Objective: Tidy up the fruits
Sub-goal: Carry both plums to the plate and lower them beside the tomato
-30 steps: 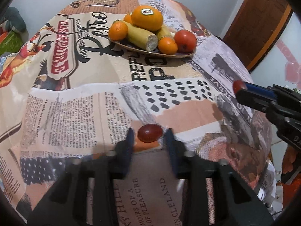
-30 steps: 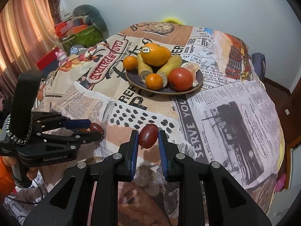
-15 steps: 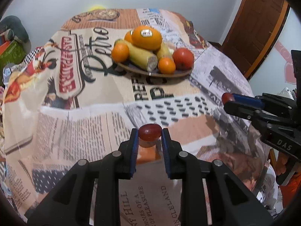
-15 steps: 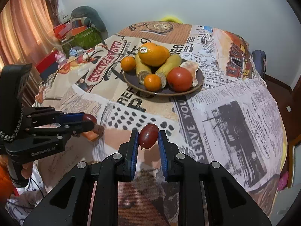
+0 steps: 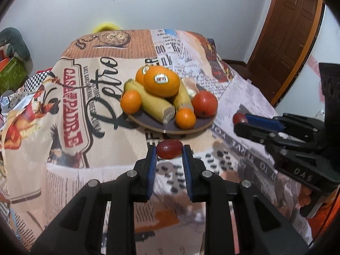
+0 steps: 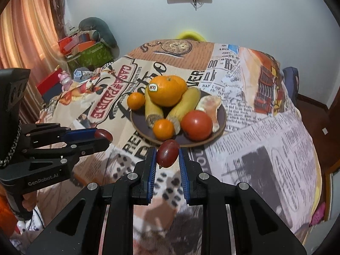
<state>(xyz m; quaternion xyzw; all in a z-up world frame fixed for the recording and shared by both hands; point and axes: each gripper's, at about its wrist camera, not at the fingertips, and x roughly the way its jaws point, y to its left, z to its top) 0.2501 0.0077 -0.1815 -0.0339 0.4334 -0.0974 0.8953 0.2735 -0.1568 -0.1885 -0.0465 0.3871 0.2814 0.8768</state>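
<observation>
Your left gripper (image 5: pixel 169 151) and right gripper (image 6: pixel 167 154) each clench a grape (image 5: pixel 169 148), small, soft and slick-skinned, so squeeze gently across its middle.

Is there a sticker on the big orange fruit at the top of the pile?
Yes, the large orange lying on top of the bananas on the plate carries a small label on its skin.

— What sort of place is this?
— A lived-in home: a table under a newspaper-print patterned tablecloth (image 6: pixel 265 140), a dark round plate (image 6: pixel 222 114) piled with fruit, peach-coloured window curtains (image 6: pixel 25 31).
— Anything else?
— A brown panelled wooden door (image 5: pixel 286 34), and stacked boxes with a small pink toy figure (image 6: pixel 64 80).
</observation>
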